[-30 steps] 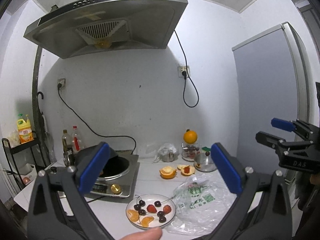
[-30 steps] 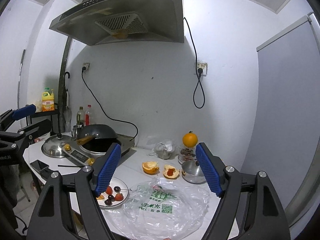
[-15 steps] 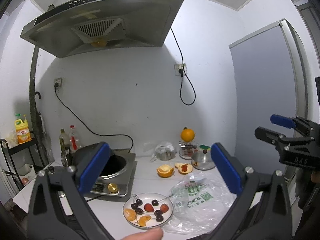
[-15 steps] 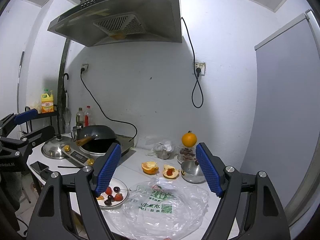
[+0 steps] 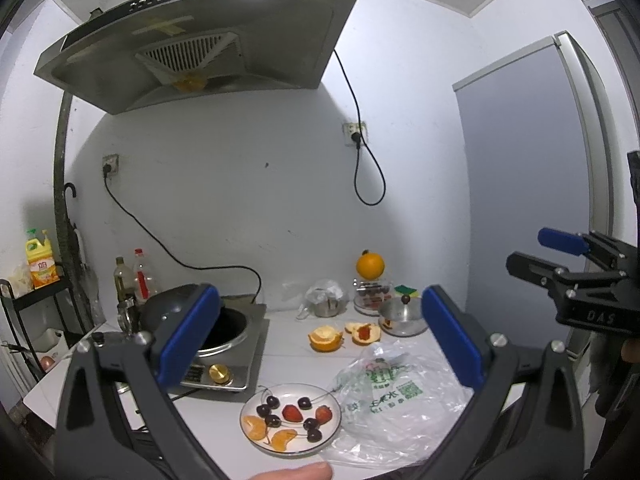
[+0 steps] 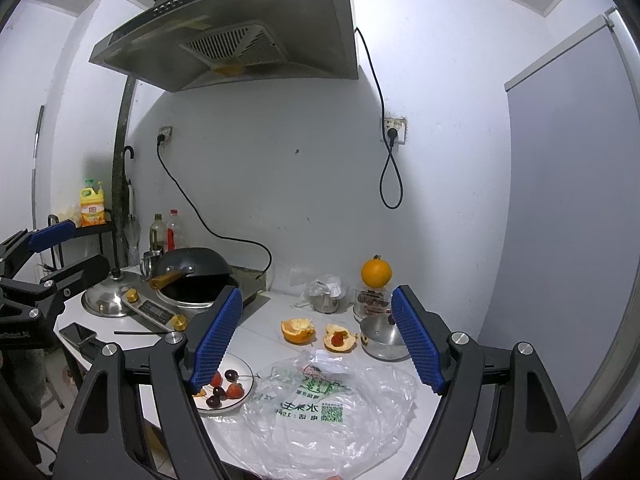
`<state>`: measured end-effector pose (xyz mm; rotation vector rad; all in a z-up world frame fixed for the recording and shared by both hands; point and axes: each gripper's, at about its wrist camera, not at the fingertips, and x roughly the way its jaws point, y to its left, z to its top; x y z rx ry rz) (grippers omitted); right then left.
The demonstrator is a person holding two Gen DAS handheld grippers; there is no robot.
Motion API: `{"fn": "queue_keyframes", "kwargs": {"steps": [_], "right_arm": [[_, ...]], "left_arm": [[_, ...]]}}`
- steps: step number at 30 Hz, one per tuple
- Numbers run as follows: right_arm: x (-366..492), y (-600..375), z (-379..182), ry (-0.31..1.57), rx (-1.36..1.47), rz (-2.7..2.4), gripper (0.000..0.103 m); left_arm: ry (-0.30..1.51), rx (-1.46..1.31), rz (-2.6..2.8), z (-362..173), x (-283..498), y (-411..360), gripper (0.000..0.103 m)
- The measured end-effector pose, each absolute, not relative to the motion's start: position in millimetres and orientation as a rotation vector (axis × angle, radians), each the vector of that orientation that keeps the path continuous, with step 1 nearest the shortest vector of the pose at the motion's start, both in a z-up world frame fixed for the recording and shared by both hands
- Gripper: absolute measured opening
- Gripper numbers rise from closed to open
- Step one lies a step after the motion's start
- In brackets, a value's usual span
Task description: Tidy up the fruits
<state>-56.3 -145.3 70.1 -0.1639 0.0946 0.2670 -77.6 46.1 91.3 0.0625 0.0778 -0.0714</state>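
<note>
White table (image 5: 288, 356) ahead of me, and both tools hang above its near edge with nothing between their pads. My left tool (image 5: 320, 336) stands wide open, its blue pads framing the plate (image 5: 332, 432) and the far fruit. My right tool (image 6: 316, 340) is spread just as wide and grips nothing; a clear plastic bag (image 6: 320, 420) lies flat on the table below it.

On the plate I count dark cherries (image 5: 273, 402), two strawberries (image 5: 291, 413) and two orange segments (image 5: 256, 427). It sits at the near edge, just in front of the cooker (image 5: 224, 368) and touching the bag's left edge.

Further back lie two pieces of opened orange peel: one (image 5: 325, 336) holding orange flesh, the other (image 5: 363, 332) with something red in it. A steel lid (image 5: 402, 314) rests just right of them. Behind that, a whole orange (image 5: 370, 266) is perched on a clear container (image 5: 372, 300), with a small bagged steel cup (image 5: 326, 300) to its left.

A black wok (image 6: 192, 270) sits tilted on the cooker under the hood (image 6: 240, 36). From the right view, another lid (image 6: 110, 300) and a phone (image 6: 78, 332) lie at the table's left end. A fingertip (image 5: 296, 472) shows at the bottom edge of the left view.
</note>
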Motion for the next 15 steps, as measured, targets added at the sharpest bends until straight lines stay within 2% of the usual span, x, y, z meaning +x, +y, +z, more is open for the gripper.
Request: {"fn": "queue_keyframes", "kwargs": {"steps": [15], "right_arm": [[-58.4,-146.1,67.2,0.103,-0.163,0.255,0.08]], "left_arm": [[0.088,0.059,-0.085,89.3,-71.5,38.2,0.102]]}}
